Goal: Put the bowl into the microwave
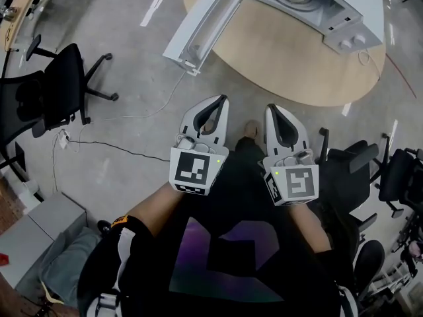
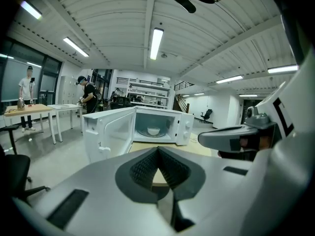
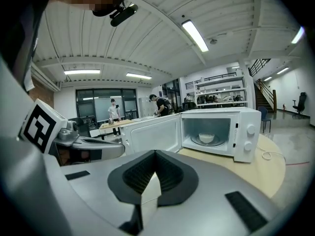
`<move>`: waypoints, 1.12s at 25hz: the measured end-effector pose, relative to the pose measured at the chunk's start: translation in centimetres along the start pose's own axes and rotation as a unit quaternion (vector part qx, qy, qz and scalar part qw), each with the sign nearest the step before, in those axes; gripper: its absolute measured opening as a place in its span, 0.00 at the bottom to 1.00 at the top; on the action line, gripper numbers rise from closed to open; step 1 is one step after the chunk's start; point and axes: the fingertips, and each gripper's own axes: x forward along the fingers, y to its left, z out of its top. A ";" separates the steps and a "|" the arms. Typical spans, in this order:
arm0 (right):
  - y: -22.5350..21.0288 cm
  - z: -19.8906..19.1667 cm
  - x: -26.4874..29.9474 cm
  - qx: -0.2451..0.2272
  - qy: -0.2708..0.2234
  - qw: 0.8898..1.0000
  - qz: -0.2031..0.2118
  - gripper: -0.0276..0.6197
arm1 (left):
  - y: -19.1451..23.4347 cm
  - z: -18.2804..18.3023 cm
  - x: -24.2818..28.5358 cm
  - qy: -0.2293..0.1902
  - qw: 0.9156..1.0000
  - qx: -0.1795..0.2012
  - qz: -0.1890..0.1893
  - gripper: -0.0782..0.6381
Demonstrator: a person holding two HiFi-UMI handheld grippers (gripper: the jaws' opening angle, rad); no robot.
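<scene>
The round wooden table [image 1: 284,55] lies well ahead of you, with bare floor between. On it the microwave [image 3: 221,132] faces you. Its long side runs left to right across the table, and the control knobs are at its right end. The door [image 2: 110,134] is hinged on the left and hangs fully open, swung out towards your left past the table's edge.

The bowl [image 3: 206,138] is already inside. It sits upright on the glass turntable, mouth up, about at the middle of the cavity. It is round, so it has no long axis to speak of.

Your left gripper [image 1: 222,100] and right gripper [image 1: 271,108] are both held close to your body, side by side and pointing at the microwave. Each has its jaws pressed together at the tips and holds nothing.

By my reading, the placing step is done. If anything remains, it is shutting the door. That would call for stepping in and pushing the door's outer face round with your left gripper, keeping clear of the bowl.
</scene>
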 end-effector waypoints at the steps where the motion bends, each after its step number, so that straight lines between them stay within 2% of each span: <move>1: 0.1 -0.2 0.0 -0.001 0.002 1.000 -0.001 0.07 | 0.1 -0.2 0.1 0.001 1.000 0.000 -0.002 0.17; 7: 0.3 -1.2 0.0 0.005 0.013 1.000 -0.018 0.07 | 0.1 -0.4 0.2 0.002 1.000 0.007 -0.015 0.17; 22: -0.8 0.7 0.8 -0.005 -0.004 1.000 -0.001 0.07 | -0.1 1.9 1.5 -0.024 0.999 0.025 -0.015 0.17; 28: -1.4 0.9 0.8 -0.008 -0.004 1.000 0.001 0.07 | -0.2 1.9 1.9 -0.015 1.000 0.020 -0.012 0.17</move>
